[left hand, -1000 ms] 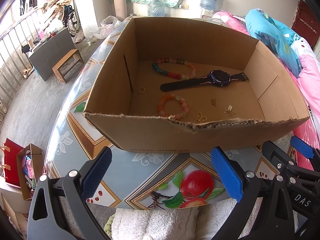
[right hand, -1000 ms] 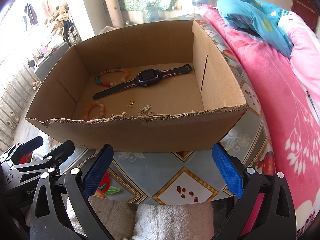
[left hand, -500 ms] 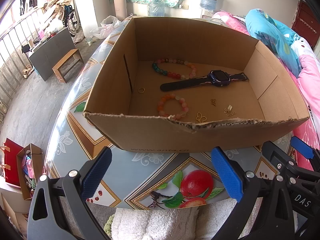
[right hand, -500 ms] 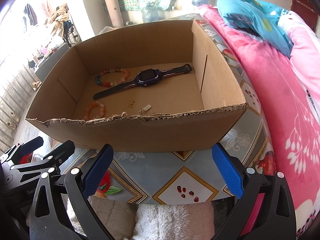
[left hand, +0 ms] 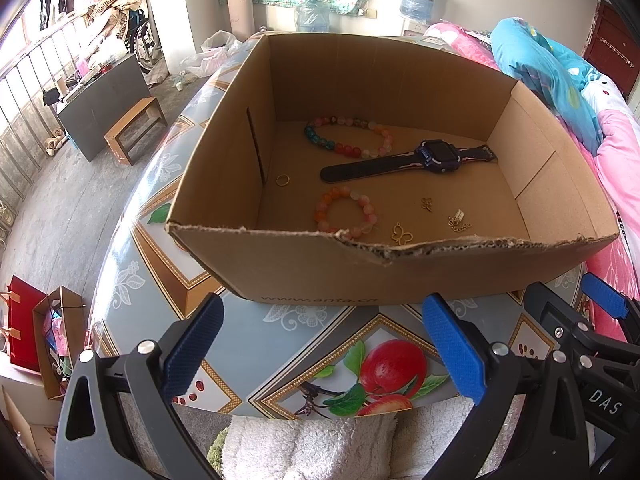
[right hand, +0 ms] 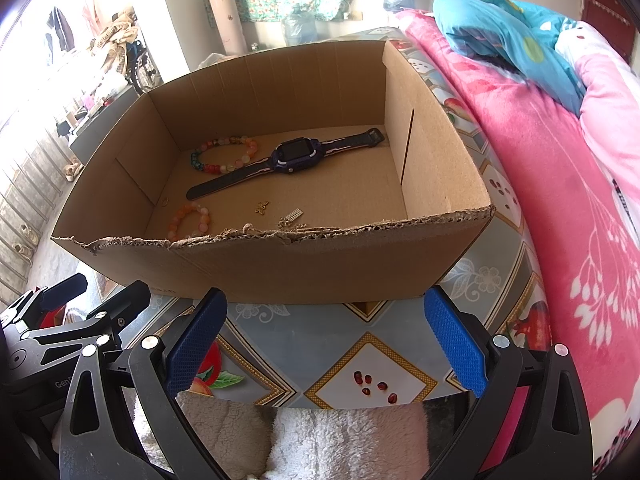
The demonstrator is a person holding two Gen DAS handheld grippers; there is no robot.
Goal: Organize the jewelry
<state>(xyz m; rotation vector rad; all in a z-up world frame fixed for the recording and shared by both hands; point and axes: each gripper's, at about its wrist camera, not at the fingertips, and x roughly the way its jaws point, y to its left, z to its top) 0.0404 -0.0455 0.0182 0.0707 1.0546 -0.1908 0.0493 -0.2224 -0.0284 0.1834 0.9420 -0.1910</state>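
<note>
Patterned table (left hand: 320, 336) bears cardboard box (left hand: 320, 264), its torn wall fronting watch (left hand: 436, 156)

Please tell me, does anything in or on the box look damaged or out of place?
Yes. The near rim of the cardboard box is torn and ragged, with a notch beside the butterfly charm. Also, a smartwatch lies among the jewelry, overlapping the multicolor bead bracelet.

Bright daylight comes from the window (right hand: 24, 92) far left of the fingers, blown out to white there. Glare streaks the table (left hand: 132, 216) left of the fingers. Both views are sharp at centre, with fisheye bending and dark vignetted corners.
</note>
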